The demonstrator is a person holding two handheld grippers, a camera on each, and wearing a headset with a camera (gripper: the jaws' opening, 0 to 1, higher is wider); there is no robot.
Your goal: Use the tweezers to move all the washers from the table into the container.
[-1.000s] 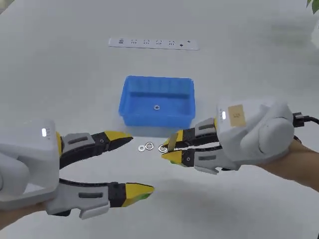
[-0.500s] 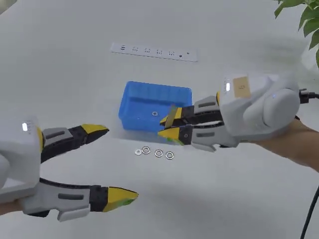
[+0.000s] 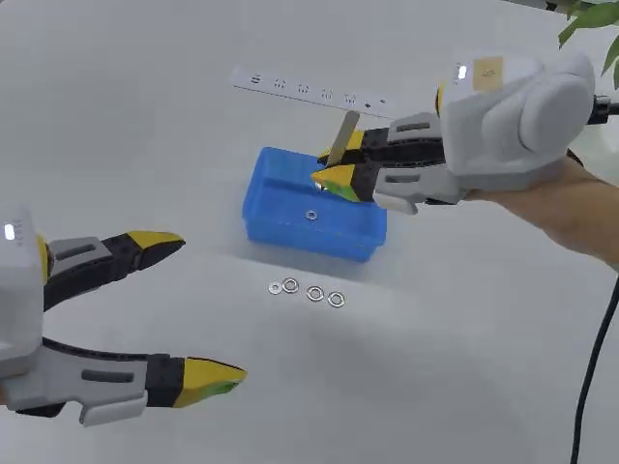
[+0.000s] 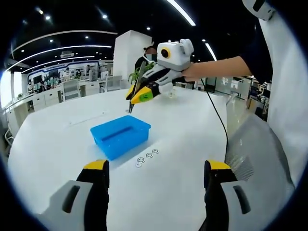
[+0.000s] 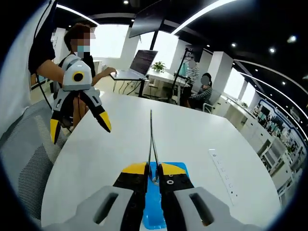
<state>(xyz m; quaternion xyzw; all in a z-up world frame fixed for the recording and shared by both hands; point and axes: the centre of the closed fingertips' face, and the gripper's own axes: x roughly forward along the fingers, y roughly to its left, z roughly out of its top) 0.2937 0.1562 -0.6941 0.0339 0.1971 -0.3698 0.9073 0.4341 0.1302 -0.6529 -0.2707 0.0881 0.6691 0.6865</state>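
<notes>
The blue container [image 3: 351,227] stands mid-table with one washer [image 3: 311,215] lying inside. Several more washers [image 3: 314,293] lie in a short row on the white table just in front of it. My right gripper [image 3: 329,177] hovers over the container's back right part, shut on the thin metal tweezers [image 3: 341,139]. In the right gripper view the tweezers [image 5: 151,139] reach forward from the closed jaws above the container [image 5: 153,204]. Whether their tip carries a washer is too small to tell. My left gripper [image 3: 198,304] is open at the lower left, apart from the washers [image 4: 147,156].
A white power strip [image 3: 309,92] lies behind the container. A black cable [image 3: 595,367] hangs at the right edge, and plant leaves [image 3: 590,14] show at the top right. People sit at desks beyond the table in the right gripper view.
My right gripper, with the tweezers, has lifted from the row of washers and moved back over the blue container. The left gripper has drifted left and down in view.
</notes>
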